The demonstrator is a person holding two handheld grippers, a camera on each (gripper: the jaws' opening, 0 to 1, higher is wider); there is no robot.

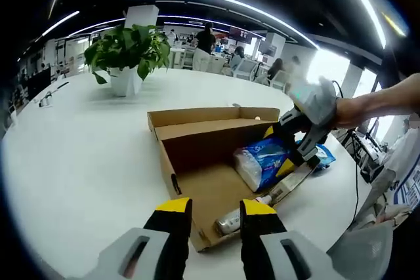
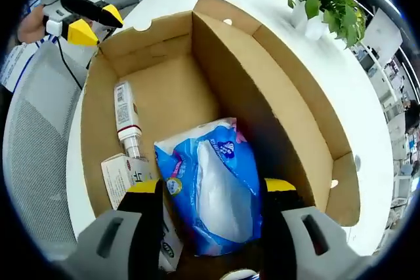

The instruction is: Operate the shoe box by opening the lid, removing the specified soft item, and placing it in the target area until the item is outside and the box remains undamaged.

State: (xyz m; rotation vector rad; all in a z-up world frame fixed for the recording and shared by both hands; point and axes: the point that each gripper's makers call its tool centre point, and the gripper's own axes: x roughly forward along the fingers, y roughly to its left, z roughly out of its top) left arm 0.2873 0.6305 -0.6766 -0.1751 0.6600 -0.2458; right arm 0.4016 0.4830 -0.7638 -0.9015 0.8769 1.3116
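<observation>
White desk [image 1: 79,155] carries the open shoe box [image 1: 197,145], lid up. Inside lies the blue soft pack [image 2: 213,185], right gripper [image 2: 213,191] spread around it. Left gripper [image 1: 215,209] hovers spread at the box's near edge, by a small bottle [image 2: 126,119].

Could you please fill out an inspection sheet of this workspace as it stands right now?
Surface: round white table, bare around the box.
Job's things: brown cardboard shoe box lies open on the table; blue and white soft plastic tissue pack is inside, between the right gripper's jaws.
Clutter: white bottle with a red band and small white carton lie on the box floor.
Grippers: left gripper open, at the box's near edge; right gripper open, reaching into the box.
Cables: black cable hangs past the table edge.
Surroundings: green potted plant in a white pot on the table; grey mesh chair; people at desks behind.
</observation>
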